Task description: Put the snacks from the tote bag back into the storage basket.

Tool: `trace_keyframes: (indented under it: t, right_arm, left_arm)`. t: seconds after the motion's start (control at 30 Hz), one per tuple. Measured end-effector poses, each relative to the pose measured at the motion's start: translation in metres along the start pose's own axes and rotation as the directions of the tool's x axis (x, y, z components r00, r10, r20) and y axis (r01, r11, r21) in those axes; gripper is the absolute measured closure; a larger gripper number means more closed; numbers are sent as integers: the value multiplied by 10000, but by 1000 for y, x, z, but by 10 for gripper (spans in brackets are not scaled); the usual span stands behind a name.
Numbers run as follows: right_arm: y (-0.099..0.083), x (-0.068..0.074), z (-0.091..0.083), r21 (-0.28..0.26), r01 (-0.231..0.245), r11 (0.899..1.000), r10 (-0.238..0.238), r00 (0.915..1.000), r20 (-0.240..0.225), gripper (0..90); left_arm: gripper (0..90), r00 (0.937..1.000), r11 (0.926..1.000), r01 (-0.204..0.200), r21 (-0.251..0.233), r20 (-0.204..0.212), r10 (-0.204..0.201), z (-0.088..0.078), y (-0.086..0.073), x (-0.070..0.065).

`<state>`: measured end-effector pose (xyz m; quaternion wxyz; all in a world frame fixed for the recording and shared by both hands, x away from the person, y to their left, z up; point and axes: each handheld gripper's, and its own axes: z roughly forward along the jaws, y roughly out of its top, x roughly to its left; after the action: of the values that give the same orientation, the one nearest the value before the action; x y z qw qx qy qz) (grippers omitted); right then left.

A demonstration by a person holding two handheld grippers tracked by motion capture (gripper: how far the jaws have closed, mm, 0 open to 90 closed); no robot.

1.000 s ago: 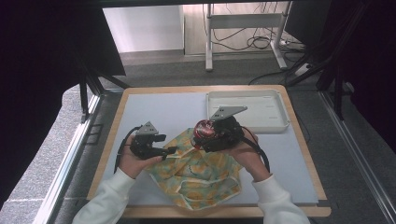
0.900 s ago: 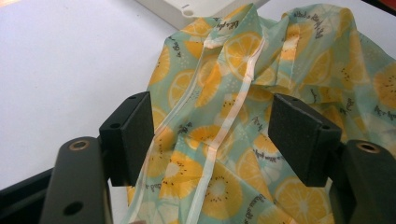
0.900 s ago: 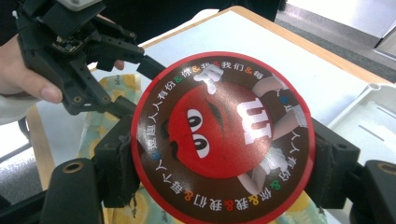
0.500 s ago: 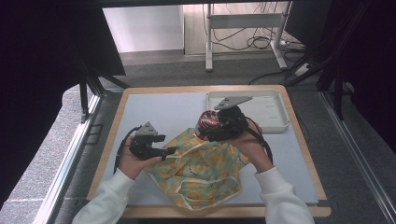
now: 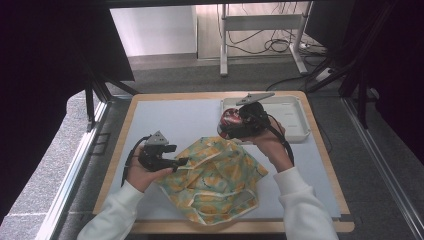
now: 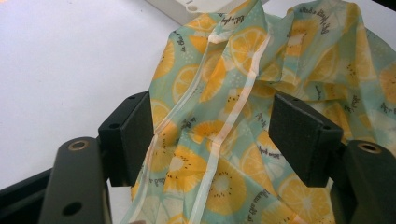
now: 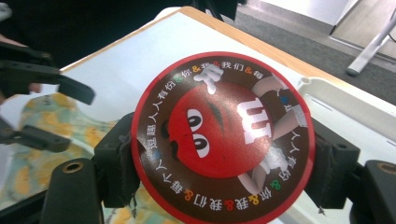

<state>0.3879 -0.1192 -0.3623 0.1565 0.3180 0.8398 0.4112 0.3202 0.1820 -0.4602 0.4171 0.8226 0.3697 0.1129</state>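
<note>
A round tin (image 7: pixel 223 140) with a glossy red-and-brown printed lid, a cartoon candy face ringed by small lettering, sits clamped across its width between the two black jaws of the right gripper (image 5: pixel 239 124), which stand wide to span it, the pads pressing on its rim at 9 and 3 o'clock in the right gripper view. In the high view the tin is held off the table, above the near-left corner of the white plastic tray (image 5: pixel 295 131), which lies on from the gripper toward 2 o'clock; the right hand is by far the nearer to that tray. At 7 o'clock from the tin lies the cloth bag (image 5: pixel 215 177), a thin, slack fabric in pale green printed with orange and lemon slices, crumpled and spread flat on the grey-blue table mat (image 5: pixel 170 120), its pale seam tapes running roughly from 6 to 12 o'clock in the left gripper view. The left gripper (image 5: pixel 181 162) rests at the bag's 9 o'clock edge, its jaws parted with a fold of fabric (image 6: pixel 210 140) lying loose between them; the foam-faced pads do not appear to pinch it. Beyond the wooden table rim (image 5: pixel 200 95) stand grey floor and cables.
</note>
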Motion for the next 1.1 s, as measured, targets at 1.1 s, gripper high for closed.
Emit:
trace_keyframes:
  t: [1.1]
  right_arm:
    - [-6,-57,68,1125,-1012,9885,863,9877,1304,254]
  left_arm:
    - [320,10000,10000,18,13,-49,-18,-4,-1,2]
